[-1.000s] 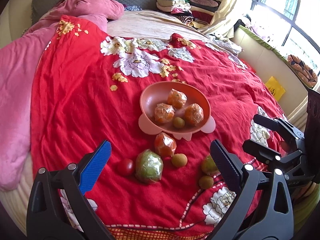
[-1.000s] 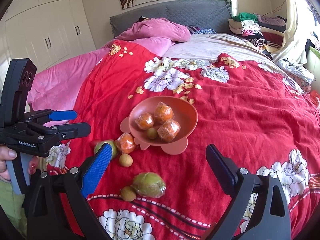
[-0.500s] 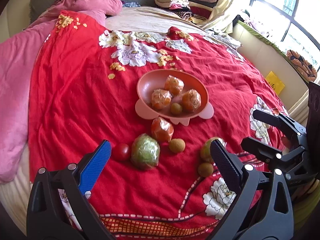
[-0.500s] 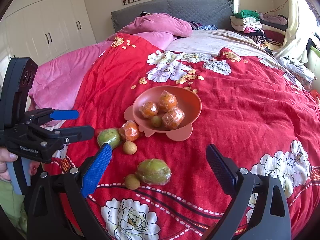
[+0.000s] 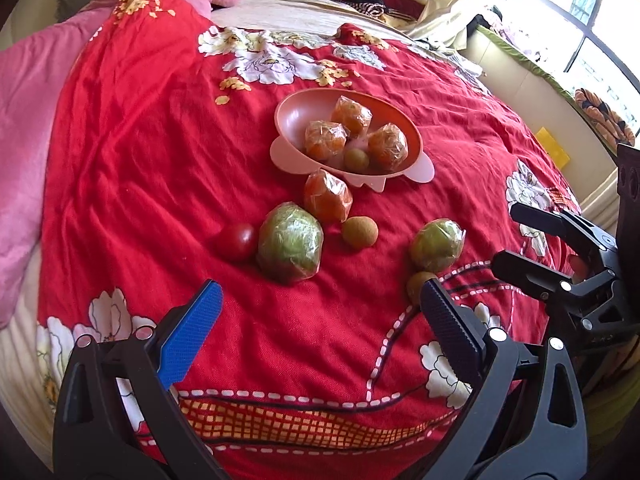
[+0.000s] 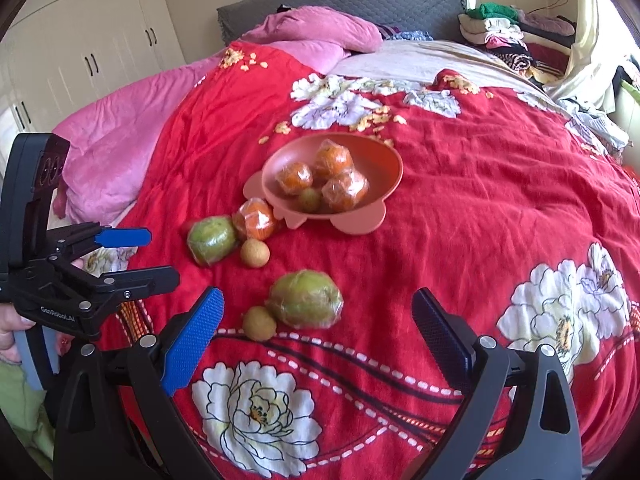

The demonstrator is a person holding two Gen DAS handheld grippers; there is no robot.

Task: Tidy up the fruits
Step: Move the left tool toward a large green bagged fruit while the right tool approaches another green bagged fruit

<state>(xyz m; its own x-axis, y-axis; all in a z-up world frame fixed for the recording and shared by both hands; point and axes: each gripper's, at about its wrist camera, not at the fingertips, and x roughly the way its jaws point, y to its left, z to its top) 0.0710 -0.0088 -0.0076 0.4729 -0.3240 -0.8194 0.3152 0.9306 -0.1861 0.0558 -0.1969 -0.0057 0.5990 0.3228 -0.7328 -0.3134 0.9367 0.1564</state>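
**Desk:** What does the moment show?

**Photographer:** Two hand-held grippers hang over a red floral bedspread (image 5: 132,152), both spread wide and carrying nothing. A pink bowl (image 5: 292,120) already holds three wrapped oranges and one small brown fruit. Loose fruit lies just in front of it: a wrapped orange (image 5: 327,196) almost against the bowl's foot, a large wrapped green fruit (image 5: 290,242) touching a tomato (image 5: 237,241), a small brown fruit (image 5: 359,232) beside them, and, apart to the right, a second wrapped green fruit (image 6: 306,299) touching another small brown one (image 6: 259,323).

**Desk:** Which gripper takes what?

**Photographer:** My reading: the left gripper (image 5: 320,312) lines up on the large green fruit, the right gripper (image 6: 318,318) on the second.

**Desk:** How is it done well?

**Photographer:** Probably by straddling the fruit's widest part and closing gently, since the film looks slippery and the bedding soft. The neighbouring fruit may roll if nudged.
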